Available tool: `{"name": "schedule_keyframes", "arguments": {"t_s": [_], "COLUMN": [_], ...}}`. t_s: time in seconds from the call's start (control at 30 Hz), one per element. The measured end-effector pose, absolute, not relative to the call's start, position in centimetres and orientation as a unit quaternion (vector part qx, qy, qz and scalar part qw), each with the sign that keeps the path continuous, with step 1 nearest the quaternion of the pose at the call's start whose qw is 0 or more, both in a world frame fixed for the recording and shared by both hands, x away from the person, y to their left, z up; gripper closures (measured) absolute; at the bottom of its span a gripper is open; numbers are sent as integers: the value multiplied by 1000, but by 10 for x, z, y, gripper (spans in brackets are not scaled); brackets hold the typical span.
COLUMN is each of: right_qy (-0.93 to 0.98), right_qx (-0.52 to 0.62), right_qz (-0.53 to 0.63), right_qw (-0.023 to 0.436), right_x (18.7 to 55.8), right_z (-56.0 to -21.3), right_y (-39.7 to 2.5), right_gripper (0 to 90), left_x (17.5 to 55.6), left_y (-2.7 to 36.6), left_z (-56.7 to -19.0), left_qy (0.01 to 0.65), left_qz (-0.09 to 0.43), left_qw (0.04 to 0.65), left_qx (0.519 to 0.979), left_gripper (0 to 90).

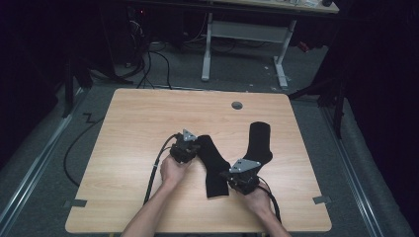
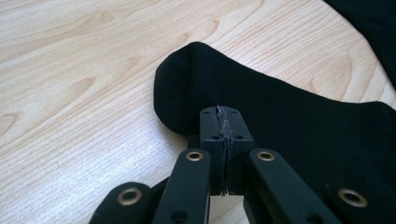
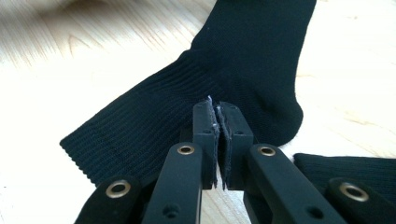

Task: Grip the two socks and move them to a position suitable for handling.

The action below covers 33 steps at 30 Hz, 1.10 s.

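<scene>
Two black socks lie on the wooden table (image 1: 138,128). The left sock (image 1: 213,165) (image 2: 280,116) runs from its rounded toe down toward the front edge. My left gripper (image 1: 193,146) (image 2: 219,114) sits at that toe's near edge, jaws pressed together on the fabric. The right sock (image 1: 260,138) (image 3: 247,60) bends at the heel, its ribbed leg running off to the left in the right gripper view. My right gripper (image 1: 231,175) (image 3: 218,107) is shut on it at that bend. The other sock's ribbed end (image 3: 355,168) lies low at the right there.
A round cable hole (image 1: 237,105) sits near the table's far edge. Tape marks (image 1: 75,203) flag the front corners. Beyond the table stand a white desk frame (image 1: 207,49) and floor cables (image 1: 153,64). A corner of the second sock (image 2: 373,28) shows in the left gripper view.
</scene>
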State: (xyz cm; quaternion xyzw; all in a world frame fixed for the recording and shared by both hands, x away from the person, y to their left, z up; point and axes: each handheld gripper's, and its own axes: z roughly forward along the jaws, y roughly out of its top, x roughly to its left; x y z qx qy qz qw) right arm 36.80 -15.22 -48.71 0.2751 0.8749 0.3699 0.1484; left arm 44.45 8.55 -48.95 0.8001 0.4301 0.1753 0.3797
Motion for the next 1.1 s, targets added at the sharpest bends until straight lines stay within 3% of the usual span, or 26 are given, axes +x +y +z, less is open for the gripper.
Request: {"name": "schedule_keyframes", "arguments": {"t_s": [0.27,0.37,0.5,0.9,1.1], "right_qy": [878,878,873,863,862], "right_qx": [279,284,291,312,318], "right_qz": [364,363,367,374,372], "right_qw": [139,133,133,135,135], "right_x": [373,375,377,380,383], "right_z": [-495,-498,-500,-499,-502], "right_y": [-148,-146,-146,-151,-150], "right_gripper": [851,800,722,690,654], "left_x": [452,452,448,410,404], "left_y": [89,88,87,69,61], "left_z": [-500,-500,-498,-490,-496], "left_qy": [443,443,437,398,383], "left_qz": [171,175,172,145,162], "left_qw": [365,366,364,382,359], "left_qx": [801,800,804,821,836], "left_gripper": [885,865,756,510,472]}}
